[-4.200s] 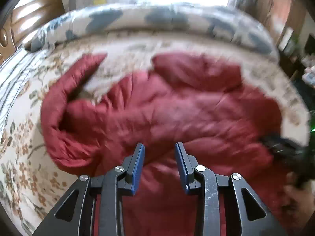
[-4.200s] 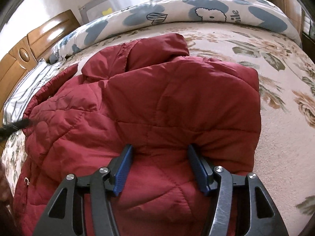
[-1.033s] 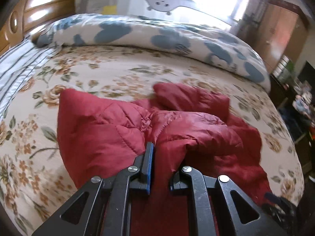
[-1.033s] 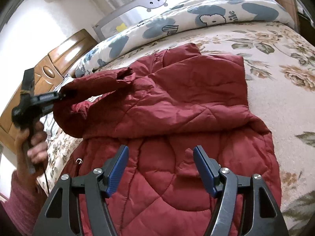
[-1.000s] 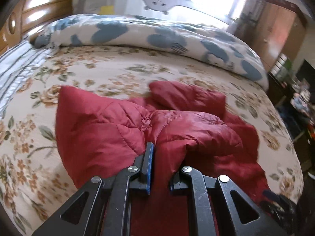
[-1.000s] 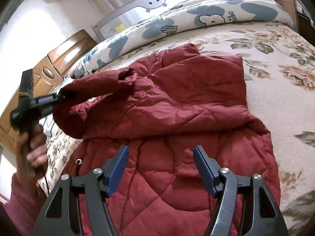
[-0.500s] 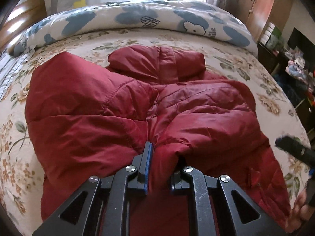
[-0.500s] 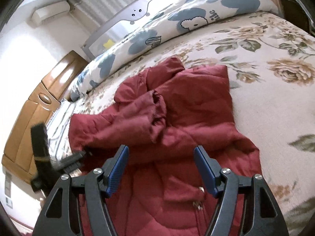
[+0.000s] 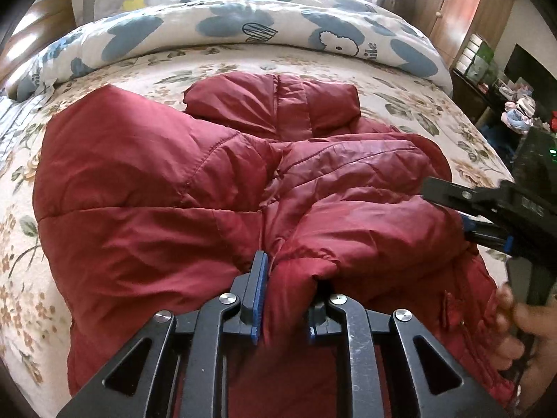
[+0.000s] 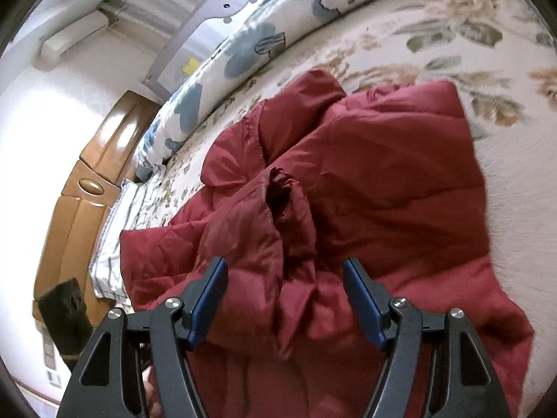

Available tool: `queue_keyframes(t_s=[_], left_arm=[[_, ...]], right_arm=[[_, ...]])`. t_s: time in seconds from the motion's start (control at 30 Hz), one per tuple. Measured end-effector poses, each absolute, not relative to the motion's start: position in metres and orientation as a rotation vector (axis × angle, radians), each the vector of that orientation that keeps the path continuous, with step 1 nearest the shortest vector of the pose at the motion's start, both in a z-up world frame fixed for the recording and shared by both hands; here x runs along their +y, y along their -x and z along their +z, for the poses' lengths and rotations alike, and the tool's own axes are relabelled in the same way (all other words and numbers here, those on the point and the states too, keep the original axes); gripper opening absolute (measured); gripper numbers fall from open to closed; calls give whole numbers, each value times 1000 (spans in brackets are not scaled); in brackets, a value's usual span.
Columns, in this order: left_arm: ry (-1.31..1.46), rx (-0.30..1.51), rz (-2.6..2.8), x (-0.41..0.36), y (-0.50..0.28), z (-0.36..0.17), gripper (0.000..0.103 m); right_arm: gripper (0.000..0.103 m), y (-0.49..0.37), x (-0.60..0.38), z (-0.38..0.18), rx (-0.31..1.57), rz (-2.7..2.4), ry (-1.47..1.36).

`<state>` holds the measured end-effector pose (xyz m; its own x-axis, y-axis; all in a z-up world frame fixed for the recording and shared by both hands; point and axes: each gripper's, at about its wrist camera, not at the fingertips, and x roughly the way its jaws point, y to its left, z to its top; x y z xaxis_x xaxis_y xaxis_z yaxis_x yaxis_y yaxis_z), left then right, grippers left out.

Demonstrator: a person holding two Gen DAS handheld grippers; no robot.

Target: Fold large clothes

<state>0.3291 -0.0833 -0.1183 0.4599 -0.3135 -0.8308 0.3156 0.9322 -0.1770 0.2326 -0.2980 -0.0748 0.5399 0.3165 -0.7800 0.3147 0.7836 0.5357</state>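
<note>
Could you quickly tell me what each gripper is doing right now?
Left gripper: jaws have just been opening, still pinching the quilted dark red puffer jacket.
Right gripper: open, holding nothing.

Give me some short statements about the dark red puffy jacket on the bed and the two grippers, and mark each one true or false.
1. The dark red quilted puffy jacket lies on a floral bedspread. True.
2. The left gripper is empty. False: a bunched fold of the jacket sits between its blue-padded fingers; its jaws have just been opening a little.
3. The right gripper stands open above the jacket. True.
4. The jacket hangs from a hanger. False: it rests on the bed.
5. A rolled white duvet with blue shapes lies beyond the jacket. True.
</note>
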Motion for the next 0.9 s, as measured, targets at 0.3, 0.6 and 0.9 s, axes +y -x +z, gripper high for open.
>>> queue_keyframes(t_s=[0.3, 0.6, 0.9], left_arm=[[30, 1048, -452, -80, -323, -102, 88], [61, 985, -392, -42, -310, -85, 86], [70, 997, -284, -17, -344, -92, 63]], right_arm=[[9, -235, -305, -79, 998, 18, -772], [6, -205, -327, -43, 911, -105, -648], [6, -197, -330, -47, 945, -162, -556]])
